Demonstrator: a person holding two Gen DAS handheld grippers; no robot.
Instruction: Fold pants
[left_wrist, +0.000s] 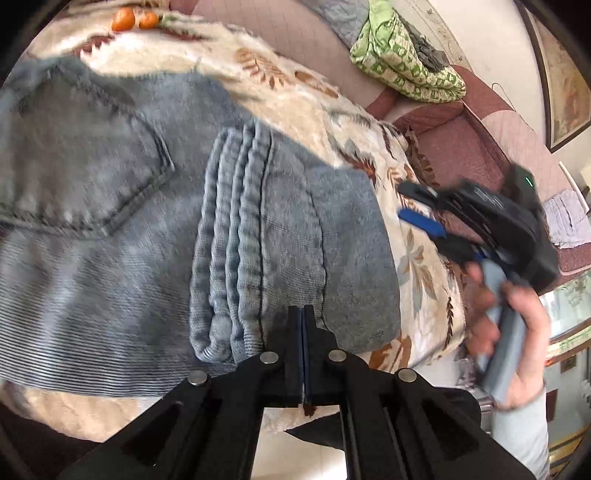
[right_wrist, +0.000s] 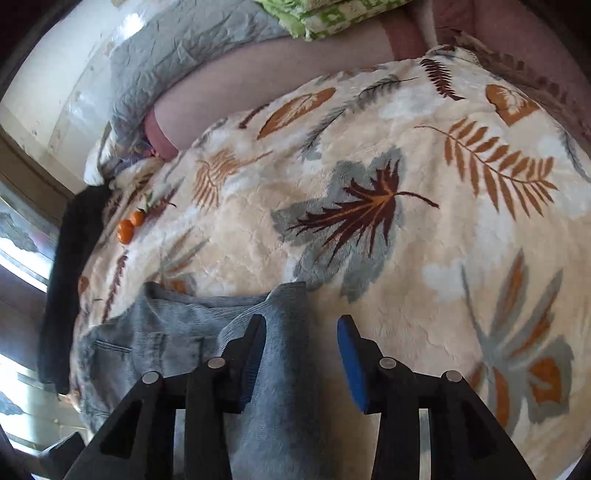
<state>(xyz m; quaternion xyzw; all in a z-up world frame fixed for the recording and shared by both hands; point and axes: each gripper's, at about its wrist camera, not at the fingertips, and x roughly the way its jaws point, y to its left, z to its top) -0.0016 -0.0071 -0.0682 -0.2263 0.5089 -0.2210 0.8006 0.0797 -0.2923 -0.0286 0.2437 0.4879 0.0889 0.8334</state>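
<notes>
**Left wrist view: fingers pressed together at the jeans' edge, right gripper spread wide**

Left wrist view, going left to right: the light blue jeans (left_wrist: 155, 221) fill the area ahead and to the left of the left gripper (left_wrist: 303, 314), lying folded on a cream fleece blanket with a leaf print (left_wrist: 354, 125). A back pocket (left_wrist: 85, 166) sits far left of the fingers; a stack of stitched hems (left_wrist: 236, 236) runs straight ahead, just left of the fingertips. The jaws stand pressed together with no gap at the near edge of the denim; whether any cloth is pinched between them is hard to tell, since the tips cover that spot. Two small oranges (left_wrist: 135, 19) lie far ahead on the blanket, left of the gripper line. To the right, well clear of the jeans, the right gripper (left_wrist: 421, 210) is blurred, held in the person's right hand (left_wrist: 517, 317). Beyond it lies a green patterned bundle (left_wrist: 402, 62).

Right wrist view: the oranges (right_wrist: 130, 225) rest far ahead and left. The jeans (right_wrist: 192, 332) lie below and to the left of the right gripper (right_wrist: 302, 334), one strip of denim passing under the left finger. The jaws are spread wide, blue pads (right_wrist: 351, 362) facing inward, with nothing between them. Blanket (right_wrist: 443, 221) spreads ahead and to the right.
</notes>
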